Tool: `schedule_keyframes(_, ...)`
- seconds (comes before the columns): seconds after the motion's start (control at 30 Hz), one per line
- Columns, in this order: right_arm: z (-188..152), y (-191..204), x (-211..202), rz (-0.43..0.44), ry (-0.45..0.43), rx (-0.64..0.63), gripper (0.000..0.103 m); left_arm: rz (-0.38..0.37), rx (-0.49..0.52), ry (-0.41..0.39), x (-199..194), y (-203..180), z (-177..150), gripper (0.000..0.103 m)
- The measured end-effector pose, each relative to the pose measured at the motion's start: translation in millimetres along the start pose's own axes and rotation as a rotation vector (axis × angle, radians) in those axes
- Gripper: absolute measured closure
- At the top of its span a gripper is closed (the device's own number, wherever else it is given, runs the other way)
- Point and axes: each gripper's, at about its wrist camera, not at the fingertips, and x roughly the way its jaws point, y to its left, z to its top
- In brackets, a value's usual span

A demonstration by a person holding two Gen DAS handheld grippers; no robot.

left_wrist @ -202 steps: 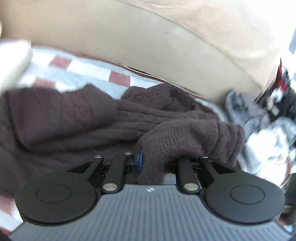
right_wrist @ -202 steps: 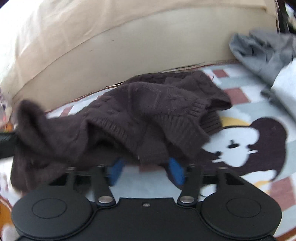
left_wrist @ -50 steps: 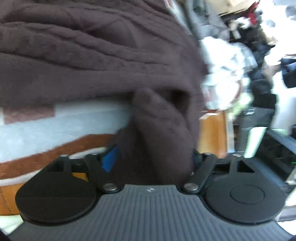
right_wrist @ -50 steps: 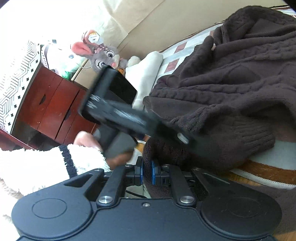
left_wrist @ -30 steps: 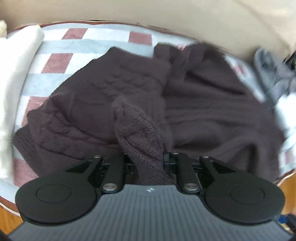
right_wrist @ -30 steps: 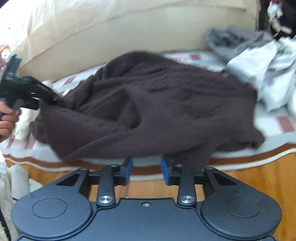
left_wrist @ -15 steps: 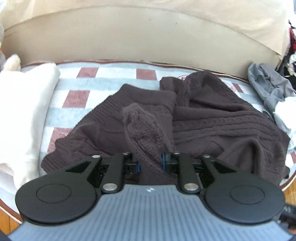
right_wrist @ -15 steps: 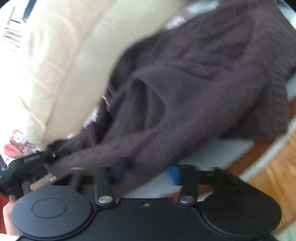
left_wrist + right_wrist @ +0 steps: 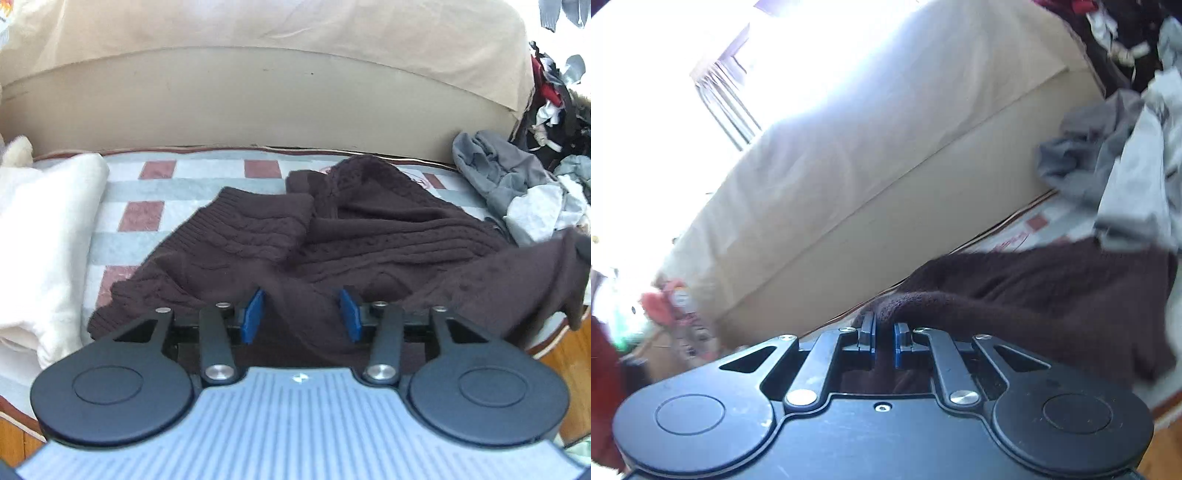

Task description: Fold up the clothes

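Note:
A dark brown cable-knit sweater [image 9: 369, 236] lies crumpled on the checked blanket [image 9: 155, 192]. My left gripper [image 9: 301, 314] is open, its blue pads apart with sweater fabric lying loose between them. In the right wrist view my right gripper [image 9: 884, 341] is shut on a fold of the same sweater [image 9: 1052, 295] and holds it lifted; that raised part shows at the right of the left wrist view [image 9: 535, 273].
A folded white garment [image 9: 40, 236] lies at the left of the blanket. A heap of grey and white clothes [image 9: 517, 184] sits at the right. A beige sofa back [image 9: 258, 99] rises behind. Wood floor [image 9: 569, 354] shows past the blanket's front edge.
My left gripper has opened and let go of the sweater sleeve it held. My right gripper has closed on a sweater fold and swung up and to the right.

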Motion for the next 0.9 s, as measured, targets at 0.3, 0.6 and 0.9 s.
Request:
schedule_keyframes(0.3,31,-22,150,-0.287,0.225,-0.052,0.091,-0.056,0.132,-0.007,5,-7,-7,0.055)
schedule_keyframes(0.6,33,-55,171,-0.267,0.292,0.082,0.082,-0.175,0.400,0.140,67,-44,-54,0.057)
schedule_keyframes(0.9,9,-51,66,-0.322,0.200,-0.065,0.055,-0.041,0.687,0.197,116,-108,-72,0.030)
